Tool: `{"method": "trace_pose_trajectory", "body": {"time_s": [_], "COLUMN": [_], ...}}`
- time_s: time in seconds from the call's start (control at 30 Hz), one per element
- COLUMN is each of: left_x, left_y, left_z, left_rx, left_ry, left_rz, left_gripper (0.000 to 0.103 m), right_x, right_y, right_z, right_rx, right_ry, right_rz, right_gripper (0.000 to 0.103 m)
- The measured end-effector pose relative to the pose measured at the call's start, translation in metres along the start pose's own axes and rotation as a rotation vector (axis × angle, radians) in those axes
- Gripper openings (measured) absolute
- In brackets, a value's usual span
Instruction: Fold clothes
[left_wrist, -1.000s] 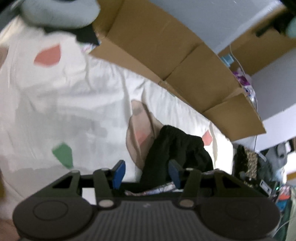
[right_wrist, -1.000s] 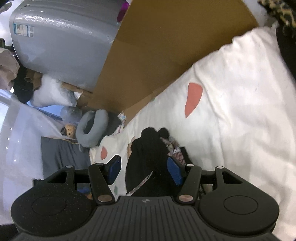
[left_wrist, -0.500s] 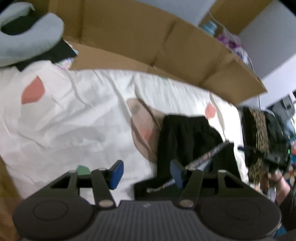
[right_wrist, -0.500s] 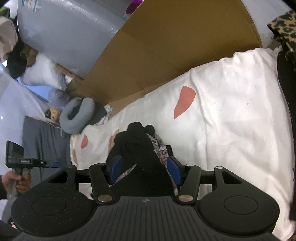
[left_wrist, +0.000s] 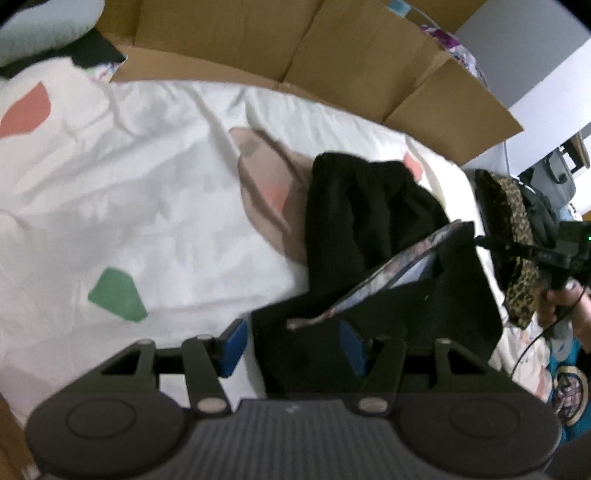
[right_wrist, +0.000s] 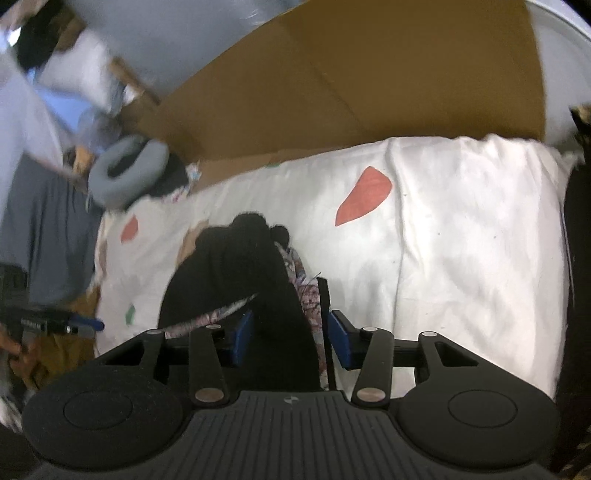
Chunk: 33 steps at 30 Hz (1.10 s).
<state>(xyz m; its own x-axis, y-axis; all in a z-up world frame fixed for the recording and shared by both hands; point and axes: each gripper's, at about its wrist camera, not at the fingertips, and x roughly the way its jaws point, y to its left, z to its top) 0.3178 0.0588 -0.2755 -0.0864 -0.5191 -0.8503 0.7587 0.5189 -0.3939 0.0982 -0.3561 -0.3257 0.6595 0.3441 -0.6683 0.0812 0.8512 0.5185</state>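
Garment first: the black garment (left_wrist: 362, 221) lies bunched on the white sheet (left_wrist: 129, 206), long axis running from my left gripper (left_wrist: 291, 345) toward one o'clock. Its near hem sits between the left jaws, which stand about half open; I cannot tell whether the pads press it. My right gripper (right_wrist: 291, 332) has just been closing, black cloth and the patterned lining (right_wrist: 306, 291) between its jaws; whether it bites yet, I cannot tell. From the right wrist the heap runs toward eleven o'clock. I judge both hands equally near their ends. Cardboard (left_wrist: 332, 51) walls the bed at twelve o'clock; a grey neck pillow (right_wrist: 125, 173) lies at ten.
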Motion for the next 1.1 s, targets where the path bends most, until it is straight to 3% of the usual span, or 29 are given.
{"method": "trace_pose_trajectory", "body": {"time_s": [0.13, 0.43, 0.53, 0.67, 1.0, 1.1], "left_x": [0.013, 0.038, 0.042, 0.048, 0.052, 0.051], "left_y": [0.003, 0.010, 0.007, 0.009, 0.018, 0.020], "left_z": [-0.010, -0.018, -0.017, -0.018, -0.020, -0.021], "left_rx": [0.054, 0.050, 0.073, 0.078, 0.068, 0.073], "left_ry": [0.014, -0.023, -0.014, -0.008, -0.008, -0.026], "left_rz": [-0.013, -0.068, -0.080, -0.079, -0.078, -0.086], "left_gripper": [0.057, 0.049, 0.039, 0.035, 0.035, 0.029], "right_x": [-0.002, 0.009, 0.015, 0.022, 0.026, 0.026], "right_y": [0.006, 0.011, 0.008, 0.007, 0.010, 0.009], "right_z": [0.001, 0.005, 0.004, 0.006, 0.008, 0.008], "right_rx": [-0.057, -0.053, -0.042, -0.036, -0.055, -0.049], "right_ry": [0.018, 0.040, 0.048, 0.079, 0.076, 0.074], "right_rz": [-0.031, -0.065, -0.075, -0.056, -0.051, -0.048], "right_gripper": [0.048, 0.048, 0.048, 0.029, 0.029, 0.029]}}
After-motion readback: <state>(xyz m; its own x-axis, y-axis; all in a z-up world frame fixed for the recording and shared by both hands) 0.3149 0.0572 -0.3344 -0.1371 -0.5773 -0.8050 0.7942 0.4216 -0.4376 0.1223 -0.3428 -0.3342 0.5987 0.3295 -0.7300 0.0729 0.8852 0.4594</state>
